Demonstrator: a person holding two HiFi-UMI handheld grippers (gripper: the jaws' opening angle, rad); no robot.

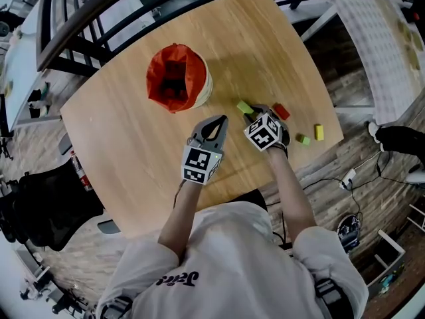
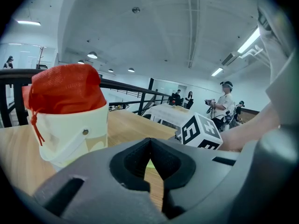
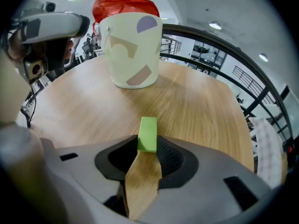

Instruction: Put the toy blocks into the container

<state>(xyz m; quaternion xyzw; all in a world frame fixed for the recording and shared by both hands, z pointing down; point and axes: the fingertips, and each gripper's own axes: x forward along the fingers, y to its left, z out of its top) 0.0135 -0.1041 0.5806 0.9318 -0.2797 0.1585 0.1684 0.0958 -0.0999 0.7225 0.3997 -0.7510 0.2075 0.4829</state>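
While the right gripper [image 3: 147, 143] pinches the lime-green block [image 3: 148, 130] on the table [image 3: 201, 106], the left gripper [image 2: 150, 143] hovers empty (jaws closed tip to tip) near the container [image 2: 70, 125].

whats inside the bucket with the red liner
From the head view, the bucket holds a red liner with dark reddish shapes at the bottom, likely blocks. How many, and what lies beneath them, is hidden in shadow. Both gripper views show only its outside.
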